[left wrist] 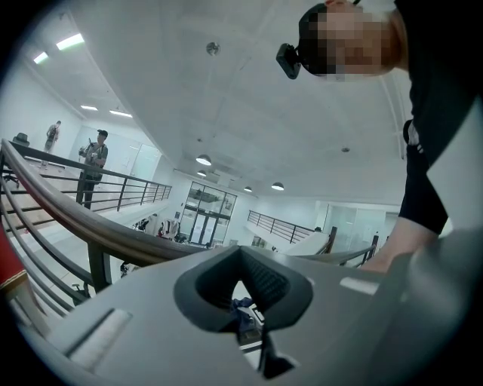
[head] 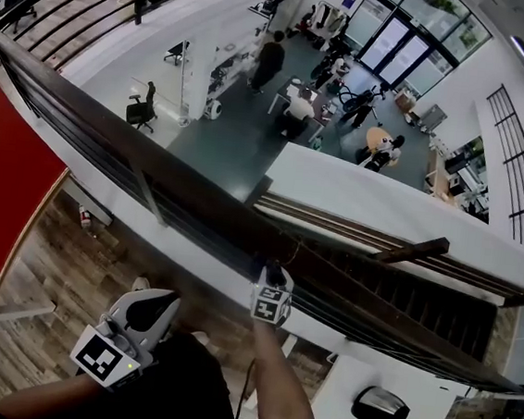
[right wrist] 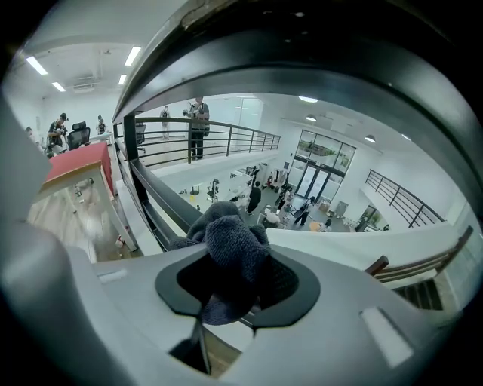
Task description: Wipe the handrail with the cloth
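Head view: the dark handrail (head: 155, 160) crosses from upper left to lower right. The right gripper (head: 274, 278) meets it at lower centre, and the left gripper (head: 144, 312) hangs at lower left.

Left gripper view: jaws together on nothing.

Right gripper view: jaws clamped on the grey cloth (right wrist: 226, 245), seemingly against the rail. Wiping looks under way; the next move calls for a firm slide along the rail. No legible writing, only square markers.

No legible text, label, brand, number or sign in any view

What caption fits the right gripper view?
Right gripper clamps a dark grey cloth by the dark handrail, high above a busy hall.
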Available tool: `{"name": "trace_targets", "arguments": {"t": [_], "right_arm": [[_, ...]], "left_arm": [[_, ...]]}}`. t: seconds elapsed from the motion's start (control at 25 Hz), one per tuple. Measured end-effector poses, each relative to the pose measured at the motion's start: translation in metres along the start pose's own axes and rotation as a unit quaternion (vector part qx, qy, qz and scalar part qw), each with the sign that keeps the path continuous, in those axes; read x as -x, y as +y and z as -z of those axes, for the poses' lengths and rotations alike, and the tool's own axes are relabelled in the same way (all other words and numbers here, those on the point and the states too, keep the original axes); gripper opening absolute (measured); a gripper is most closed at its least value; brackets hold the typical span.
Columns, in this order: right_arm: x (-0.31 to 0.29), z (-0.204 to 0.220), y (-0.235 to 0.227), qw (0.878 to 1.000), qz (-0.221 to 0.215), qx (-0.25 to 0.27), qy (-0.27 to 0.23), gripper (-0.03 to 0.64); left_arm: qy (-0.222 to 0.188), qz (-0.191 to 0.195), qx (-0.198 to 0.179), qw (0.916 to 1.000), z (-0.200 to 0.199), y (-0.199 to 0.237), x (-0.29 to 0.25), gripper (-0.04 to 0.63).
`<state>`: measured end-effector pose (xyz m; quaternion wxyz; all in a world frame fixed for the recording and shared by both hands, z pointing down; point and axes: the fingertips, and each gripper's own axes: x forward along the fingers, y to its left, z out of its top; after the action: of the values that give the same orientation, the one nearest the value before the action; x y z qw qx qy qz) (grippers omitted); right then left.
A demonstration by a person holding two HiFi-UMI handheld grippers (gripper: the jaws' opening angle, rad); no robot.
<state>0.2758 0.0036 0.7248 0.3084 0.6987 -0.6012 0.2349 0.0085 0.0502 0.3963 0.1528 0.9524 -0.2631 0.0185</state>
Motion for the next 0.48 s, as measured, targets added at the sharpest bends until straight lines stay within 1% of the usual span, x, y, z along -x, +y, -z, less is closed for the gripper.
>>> {"name": "trace_targets", "arguments": {"t": [0.2, 0.28, 0.36, 0.48], "right_arm": [[0.002, 0.009, -0.002, 1.000, 0.000, 0.000, 0.009, 0.127], [0.004, 0.014, -0.004, 1.000, -0.004, -0.017, 0.015, 0.127], [0.007, 0.013, -0.007, 0.999, -0.009, -0.037, 0.008, 0.126], [0.009, 0.014, -0.016, 0.999, -0.008, -0.045, -0.001, 0.123]], "left_arm": [[-0.001, 0.005, -0.005, 1.0000, -0.002, -0.001, 0.000, 0.000], [0.001, 0.006, -0.006, 1.0000, -0.003, -0.003, 0.000, 0.000], [0.002, 0.007, -0.007, 1.0000, -0.002, -0.005, -0.001, 0.000], [0.006, 0.008, -0.007, 0.9999, 0.000, -0.008, -0.004, 0.000]]}}
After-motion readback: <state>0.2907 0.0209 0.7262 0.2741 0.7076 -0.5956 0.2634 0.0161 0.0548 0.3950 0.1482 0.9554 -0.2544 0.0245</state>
